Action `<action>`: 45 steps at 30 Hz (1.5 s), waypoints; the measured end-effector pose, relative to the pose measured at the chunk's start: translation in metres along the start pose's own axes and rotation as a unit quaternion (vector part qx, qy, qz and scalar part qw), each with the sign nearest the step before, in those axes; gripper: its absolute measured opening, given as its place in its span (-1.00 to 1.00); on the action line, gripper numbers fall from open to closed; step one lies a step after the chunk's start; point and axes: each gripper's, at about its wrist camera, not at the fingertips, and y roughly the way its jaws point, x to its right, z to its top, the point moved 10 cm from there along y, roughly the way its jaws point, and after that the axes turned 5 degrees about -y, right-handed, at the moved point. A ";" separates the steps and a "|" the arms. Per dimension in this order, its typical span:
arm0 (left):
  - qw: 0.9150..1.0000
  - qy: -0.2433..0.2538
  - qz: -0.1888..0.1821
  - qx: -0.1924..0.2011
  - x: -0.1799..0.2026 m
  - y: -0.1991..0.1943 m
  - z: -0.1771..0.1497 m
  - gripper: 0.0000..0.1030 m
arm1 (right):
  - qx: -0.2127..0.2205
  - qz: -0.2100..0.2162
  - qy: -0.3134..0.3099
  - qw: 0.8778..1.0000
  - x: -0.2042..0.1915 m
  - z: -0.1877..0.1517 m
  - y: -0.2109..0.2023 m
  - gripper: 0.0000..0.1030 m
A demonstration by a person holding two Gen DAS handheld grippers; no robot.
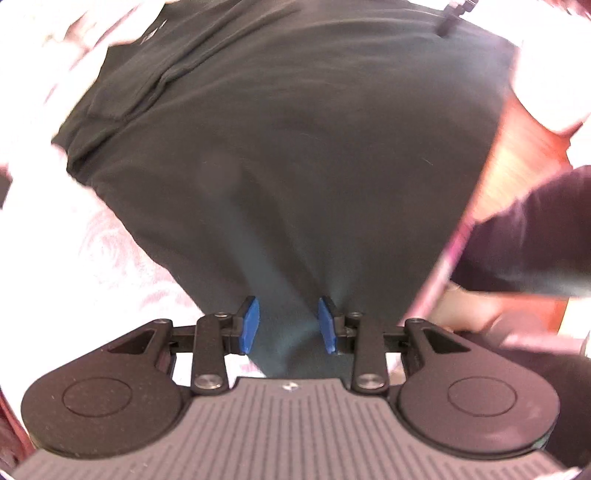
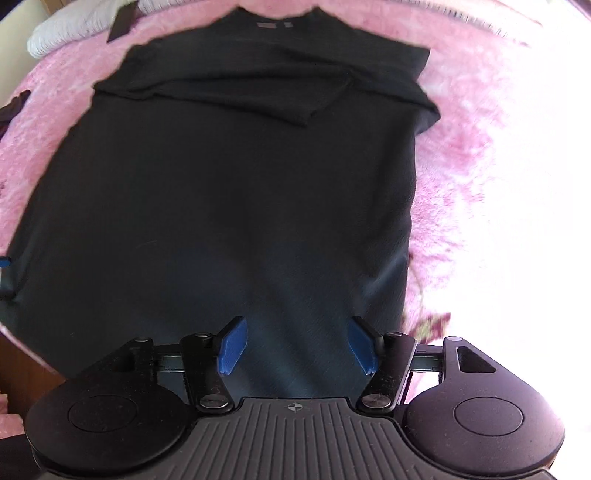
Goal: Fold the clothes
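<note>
A black T-shirt (image 2: 221, 177) lies flat on a pink fluffy blanket (image 2: 480, 155), collar and label at the far end, with both sleeves folded in across the chest. My right gripper (image 2: 295, 345) hovers over the shirt's near hem, its blue pads (image 2: 232, 347) wide apart and nothing pinched between them. In the left wrist view the same T-shirt (image 1: 295, 166) fills the frame. My left gripper (image 1: 290, 325) stands over its near hem with the pads (image 1: 250, 325) a narrower gap apart, not pressing on the cloth. Both views are motion-blurred.
A white pillow (image 2: 70, 33) and a dark flat object (image 2: 123, 18) lie beyond the shirt's far left corner. In the left wrist view a person's dark sleeve (image 1: 535, 240) and a strip of orange wooden floor (image 1: 517, 162) show to the right of the shirt.
</note>
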 end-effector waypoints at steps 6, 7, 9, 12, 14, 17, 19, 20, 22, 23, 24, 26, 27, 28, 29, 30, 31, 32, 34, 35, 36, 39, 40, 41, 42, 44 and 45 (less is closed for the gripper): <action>0.994 0.102 0.016 0.028 0.032 -0.006 -0.019 -0.20 | -0.004 0.000 -0.024 1.000 -0.036 -0.026 -0.018 0.24; 0.993 0.113 0.015 0.029 0.036 -0.005 -0.023 -0.20 | -0.007 0.002 -0.025 1.000 -0.040 -0.030 -0.018 0.24; 0.989 0.141 0.019 0.029 0.044 -0.002 -0.029 -0.19 | -0.013 0.007 -0.029 0.999 -0.047 -0.036 -0.017 0.24; 0.985 0.168 0.038 0.027 0.049 0.006 -0.030 -0.13 | -0.017 0.014 -0.037 0.999 -0.054 -0.042 -0.013 0.24; 0.983 0.179 0.043 0.026 0.049 0.010 -0.028 -0.13 | -0.015 0.016 -0.046 0.999 -0.058 -0.044 -0.012 0.24; 0.982 0.183 0.036 0.015 0.046 0.016 -0.026 -0.18 | -0.005 0.018 -0.071 0.997 -0.064 -0.043 -0.014 0.24; 0.985 0.169 0.031 0.011 0.037 0.017 -0.018 -0.19 | 0.002 0.020 -0.094 0.995 -0.069 -0.043 -0.017 0.24; 0.986 0.165 0.033 0.011 0.033 0.016 -0.016 -0.19 | 0.006 0.022 -0.105 0.994 -0.071 -0.044 -0.018 0.24; 0.985 0.168 0.040 0.006 0.021 0.019 -0.011 -0.19 | 0.010 0.025 -0.123 0.992 -0.075 -0.046 -0.019 0.24; 0.984 0.173 0.047 0.004 0.016 0.021 -0.009 -0.19 | 0.011 0.026 -0.129 0.991 -0.076 -0.048 -0.019 0.24; 0.983 0.179 0.048 0.002 0.012 0.024 -0.007 -0.19 | 0.012 0.026 -0.133 0.991 -0.080 -0.052 -0.016 0.24; 0.981 0.189 0.043 -0.001 0.010 0.025 -0.004 -0.31 | 0.013 0.025 -0.139 0.990 -0.076 -0.059 -0.019 0.24; 0.980 0.194 0.040 -0.002 0.009 0.025 -0.003 -0.45 | 0.015 0.024 -0.143 0.989 -0.076 -0.064 -0.023 0.24; 0.981 0.190 0.039 0.000 0.010 0.022 -0.002 -0.67 | 0.019 0.019 -0.155 0.988 -0.077 -0.068 -0.024 0.24; 0.982 0.184 0.037 0.002 0.010 0.018 -0.001 -0.81 | 0.023 0.014 -0.168 0.985 -0.078 -0.072 -0.025 0.24; 0.983 0.179 0.036 0.004 0.011 0.014 0.000 -0.81 | 0.028 0.009 -0.190 0.981 -0.081 -0.079 -0.022 0.24; 0.984 0.173 0.034 0.007 0.012 0.010 0.001 -0.82 | 0.032 0.007 -0.212 0.977 -0.086 -0.077 -0.019 0.24; 0.989 0.148 0.030 0.011 0.008 0.004 0.003 -0.83 | 0.037 0.006 -0.234 0.972 -0.091 -0.080 -0.018 0.24; 0.996 0.089 0.020 0.020 -0.001 -0.008 0.009 -0.84 | 0.051 0.008 -0.267 0.962 -0.103 -0.087 -0.016 0.24; 0.998 0.060 0.015 0.025 -0.006 -0.014 0.011 -0.84 | 0.059 0.011 -0.280 0.958 -0.111 -0.087 -0.014 0.24; 0.999 0.019 0.008 0.031 -0.014 -0.020 0.016 -0.85 | 0.068 0.013 -0.293 0.954 -0.119 -0.087 -0.012 0.24; 0.998 -0.044 0.000 0.042 -0.032 -0.032 0.025 -0.85 | 0.105 0.023 -0.327 0.939 -0.145 -0.080 -0.003 0.24; 0.998 -0.049 -0.001 0.043 -0.034 -0.035 0.027 -0.85 | 0.120 0.025 -0.339 0.933 -0.154 -0.074 0.002 0.24; 0.998 -0.054 -0.003 0.044 -0.036 -0.037 0.028 -0.85 | 0.132 0.030 -0.354 0.925 -0.165 -0.073 0.004 0.24; 0.997 -0.059 -0.004 0.045 -0.038 -0.039 0.030 -0.86 | 0.144 0.034 -0.368 0.918 -0.176 -0.072 0.007 0.24; 0.998 -0.053 -0.002 0.043 -0.039 -0.043 0.029 -0.86 | 0.160 0.013 -0.390 0.907 -0.186 -0.064 0.017 0.24; 0.998 -0.049 0.000 0.043 -0.039 -0.045 0.028 -0.86 | 0.159 -0.010 -0.385 0.909 -0.177 -0.061 0.020 0.24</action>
